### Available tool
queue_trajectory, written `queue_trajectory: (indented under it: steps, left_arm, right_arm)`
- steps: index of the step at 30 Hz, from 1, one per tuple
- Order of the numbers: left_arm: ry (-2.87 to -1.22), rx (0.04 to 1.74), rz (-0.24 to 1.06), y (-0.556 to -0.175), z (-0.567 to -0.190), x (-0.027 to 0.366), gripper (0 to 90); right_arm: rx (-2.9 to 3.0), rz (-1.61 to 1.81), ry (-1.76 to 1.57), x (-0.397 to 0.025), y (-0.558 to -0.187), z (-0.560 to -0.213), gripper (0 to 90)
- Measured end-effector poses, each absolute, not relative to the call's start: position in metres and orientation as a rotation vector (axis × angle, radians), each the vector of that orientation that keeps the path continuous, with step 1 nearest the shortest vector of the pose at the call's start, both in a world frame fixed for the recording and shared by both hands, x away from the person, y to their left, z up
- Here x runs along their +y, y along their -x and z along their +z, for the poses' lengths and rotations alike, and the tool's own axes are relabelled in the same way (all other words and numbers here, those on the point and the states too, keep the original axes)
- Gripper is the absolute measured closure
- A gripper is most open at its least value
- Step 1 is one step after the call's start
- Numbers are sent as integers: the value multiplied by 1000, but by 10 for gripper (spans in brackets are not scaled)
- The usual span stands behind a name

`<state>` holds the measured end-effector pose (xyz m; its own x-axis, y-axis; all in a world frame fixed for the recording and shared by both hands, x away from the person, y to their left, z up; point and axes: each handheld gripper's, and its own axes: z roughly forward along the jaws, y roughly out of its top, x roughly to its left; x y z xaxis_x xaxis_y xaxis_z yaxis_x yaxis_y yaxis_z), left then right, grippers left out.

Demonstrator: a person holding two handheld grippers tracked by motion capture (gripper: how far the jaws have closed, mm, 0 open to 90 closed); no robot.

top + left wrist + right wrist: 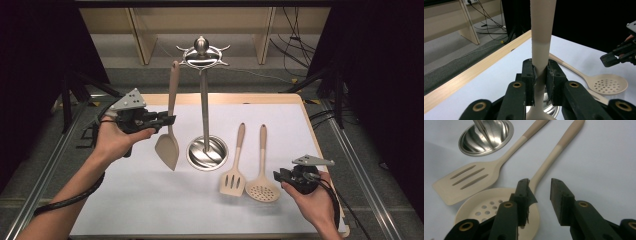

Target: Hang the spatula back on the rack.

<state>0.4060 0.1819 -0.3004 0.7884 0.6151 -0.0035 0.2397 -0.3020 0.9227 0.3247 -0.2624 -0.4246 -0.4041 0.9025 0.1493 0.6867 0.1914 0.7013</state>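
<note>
Spatula point(168, 145) hangs left of the stand point(204, 100), pinched by the left hand-held gripper point(167, 119); the right hand-held gripper point(278, 175) is spread, empty, beside the skimmer point(262, 187).

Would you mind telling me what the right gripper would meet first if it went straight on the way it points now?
Most likely the skimmer: the right gripper, jaws open, points over its bowl and handle, though depth is unclear.

Place: a lab or recording studio set up for handling trials, not a home kitchen.
Worktop point(280, 115): white sheet with a pale wood edge, standing alone on grey carpet.
Sides: black curtains point(380, 75) left and right.
Far side: loose cables point(295, 40) on the floor, light wooden furniture legs point(142, 42).
Left: tripod legs point(67, 100).
Near edges: metal rails point(42, 175).
</note>
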Motion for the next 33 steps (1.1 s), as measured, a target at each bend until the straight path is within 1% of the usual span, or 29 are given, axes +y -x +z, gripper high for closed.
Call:
queue_trajectory:
  steps: [10, 11, 13, 19, 22, 23, 33]
  left_arm:
    - [-1860, 663, 423, -406, -304, 179, 772]
    - [-1861, 662, 425, -407, -304, 179, 771]
    - [-1858, 663, 425, -407, -304, 179, 771]
    - [-1849, 666, 426, -407, -306, 178, 762]
    - [-1841, 671, 430, -406, -307, 179, 759]
    - [-1839, 676, 428, -405, -308, 180, 758]
    - [-1787, 710, 463, -396, -318, 196, 768]
  right_arm:
    - [2175, 1031, -1510, -263, -324, -424, 677]
    - [2183, 1051, -1473, -263, -326, -425, 677]
    - [2168, 1044, -1520, -262, -324, -425, 676]
    - [2176, 1031, -1507, -263, -324, -424, 673]
    - [2169, 1084, -1470, -263, -326, -427, 673]
    - [2178, 1063, -1421, -266, -328, -427, 672]
    - [2169, 1034, -1443, -267, -327, -425, 674]
